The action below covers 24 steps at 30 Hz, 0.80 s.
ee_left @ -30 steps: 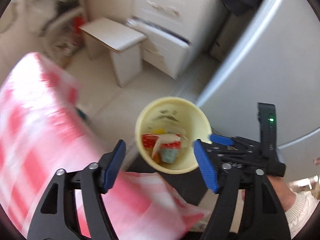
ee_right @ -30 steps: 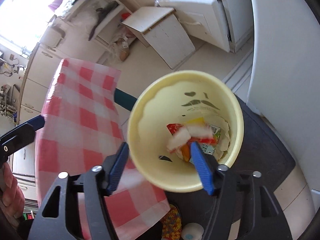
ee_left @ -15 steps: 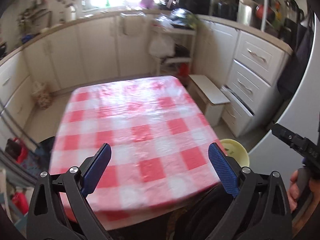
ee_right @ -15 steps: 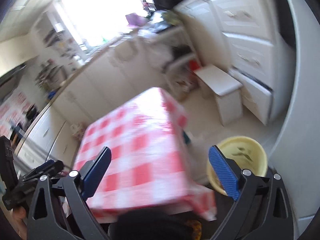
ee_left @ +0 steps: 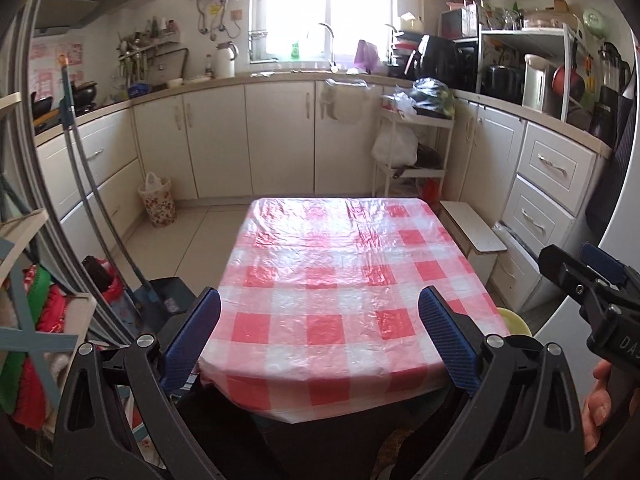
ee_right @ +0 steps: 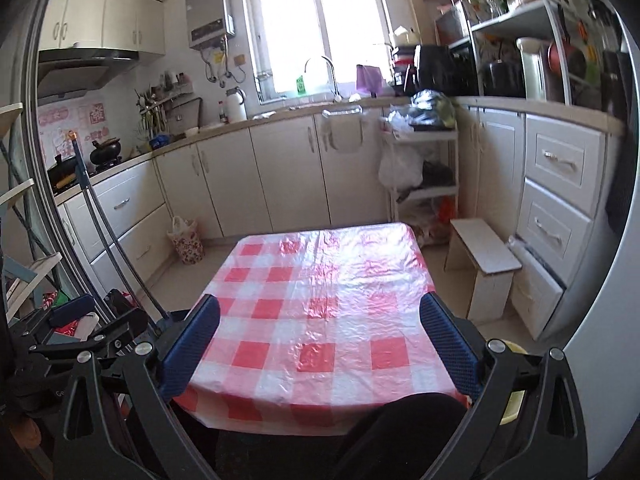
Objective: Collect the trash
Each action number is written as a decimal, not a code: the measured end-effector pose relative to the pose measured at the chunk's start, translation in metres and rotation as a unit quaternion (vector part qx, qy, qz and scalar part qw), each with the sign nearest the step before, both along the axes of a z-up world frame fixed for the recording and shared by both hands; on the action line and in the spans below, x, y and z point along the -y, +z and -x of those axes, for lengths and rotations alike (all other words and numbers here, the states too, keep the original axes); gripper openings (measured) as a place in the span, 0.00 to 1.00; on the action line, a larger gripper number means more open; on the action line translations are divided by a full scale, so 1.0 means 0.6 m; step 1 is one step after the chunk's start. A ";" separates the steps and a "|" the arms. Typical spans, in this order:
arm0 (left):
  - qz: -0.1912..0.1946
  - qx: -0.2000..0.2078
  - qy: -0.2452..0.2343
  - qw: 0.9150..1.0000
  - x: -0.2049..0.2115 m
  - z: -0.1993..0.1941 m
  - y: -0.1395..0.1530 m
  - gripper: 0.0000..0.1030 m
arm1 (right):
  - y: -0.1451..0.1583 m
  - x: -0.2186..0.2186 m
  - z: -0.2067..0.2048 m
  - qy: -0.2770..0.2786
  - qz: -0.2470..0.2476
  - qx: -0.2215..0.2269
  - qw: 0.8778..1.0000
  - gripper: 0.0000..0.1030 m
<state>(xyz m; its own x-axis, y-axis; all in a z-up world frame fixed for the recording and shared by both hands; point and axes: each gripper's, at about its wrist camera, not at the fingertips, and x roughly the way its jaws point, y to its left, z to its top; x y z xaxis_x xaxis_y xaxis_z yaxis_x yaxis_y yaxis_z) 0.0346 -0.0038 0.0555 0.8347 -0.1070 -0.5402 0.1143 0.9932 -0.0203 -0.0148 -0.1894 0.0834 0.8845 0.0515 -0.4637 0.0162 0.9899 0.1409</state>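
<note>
A table under a red-and-white checked cloth [ee_left: 340, 280] with a clear plastic cover fills the middle of both views, and I see no loose item on it. My left gripper [ee_left: 320, 336] stands open over its near edge, nothing between the blue pads. My right gripper [ee_right: 322, 340] is open and empty as well. Each gripper shows in the other's view: the right gripper [ee_left: 580, 260] at the right edge, held by a hand [ee_left: 600, 400], and the left gripper [ee_right: 100, 320] at the left. A yellow bin [ee_left: 516, 320] pokes out on the floor at the table's near right corner, its inside hidden.
A white stool [ee_left: 472, 236] stands right of the table before white drawers [ee_left: 548, 200]. A floral basket [ee_left: 157, 204] sits on the floor at the far left. Long handles [ee_left: 100, 200] and a cluttered shelf [ee_left: 36, 320] crowd the near left. A grey fridge [ee_right: 600, 320] bounds the right.
A second ago both grippers hung over the yellow bin with wrappers in it. Both have since lifted and swung round to face the table, and their jaws have widened.
</note>
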 end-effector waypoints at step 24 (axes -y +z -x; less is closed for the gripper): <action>0.007 0.058 0.029 0.998 -0.033 0.090 0.054 0.93 | 0.038 -0.052 0.053 0.001 0.048 0.046 0.998 0.93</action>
